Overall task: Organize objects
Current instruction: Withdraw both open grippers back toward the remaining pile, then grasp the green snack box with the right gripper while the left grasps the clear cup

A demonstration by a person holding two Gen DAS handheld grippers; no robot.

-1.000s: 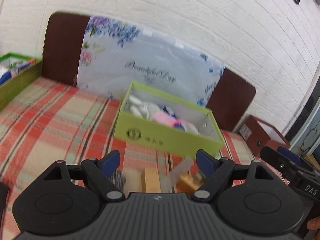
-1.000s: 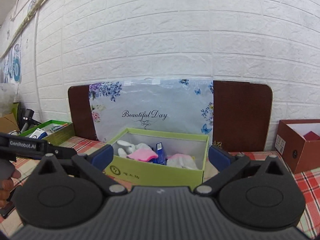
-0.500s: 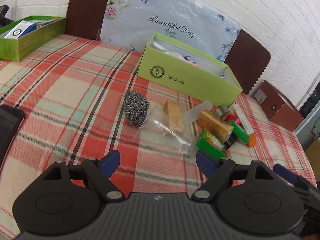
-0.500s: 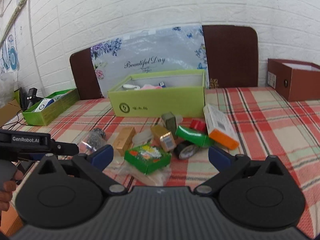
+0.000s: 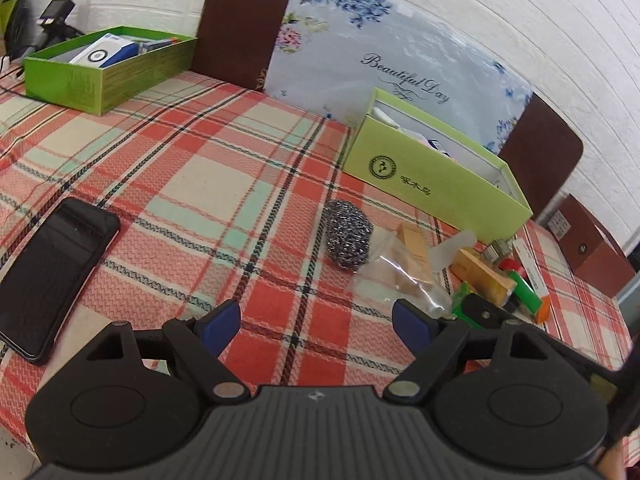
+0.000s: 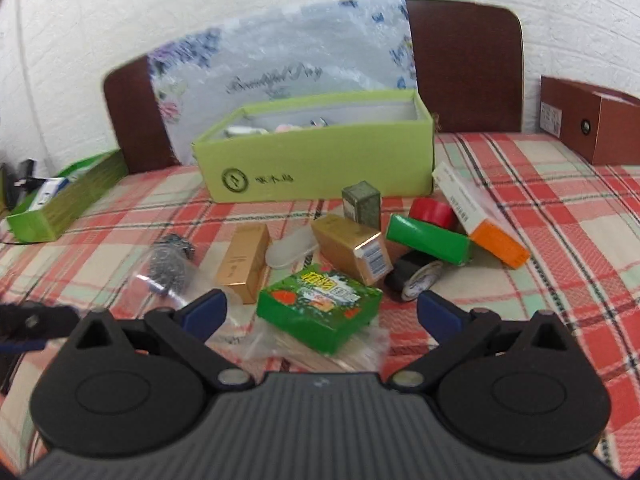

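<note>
A heap of small items lies on the plaid tablecloth before a light green box (image 6: 320, 160): a steel scourer (image 5: 347, 240) (image 6: 170, 260), two gold boxes (image 6: 243, 262) (image 6: 352, 248), a flat green packet (image 6: 320, 306), a green tube (image 6: 430, 238), a red cap (image 6: 432, 212), a white-and-orange carton (image 6: 480, 216), a tape roll (image 6: 416, 276) and a clear bag (image 5: 404, 276). My left gripper (image 5: 316, 322) hovers open over bare cloth, short of the scourer. My right gripper (image 6: 322, 314) is open, with the green packet between and just beyond its fingers, untouched.
A black phone (image 5: 48, 276) lies at the near left edge. A darker green box (image 5: 108, 66) with cartons stands far left, a brown box (image 6: 592, 116) far right. A flowered plastic bag (image 5: 380, 52) and brown chair backs (image 6: 464, 64) line the white brick wall.
Both grippers have sunk and tipped down toward the table. The wall and box filled the views before; now the heap of items lies close under the fingers. Both stayed open.
</note>
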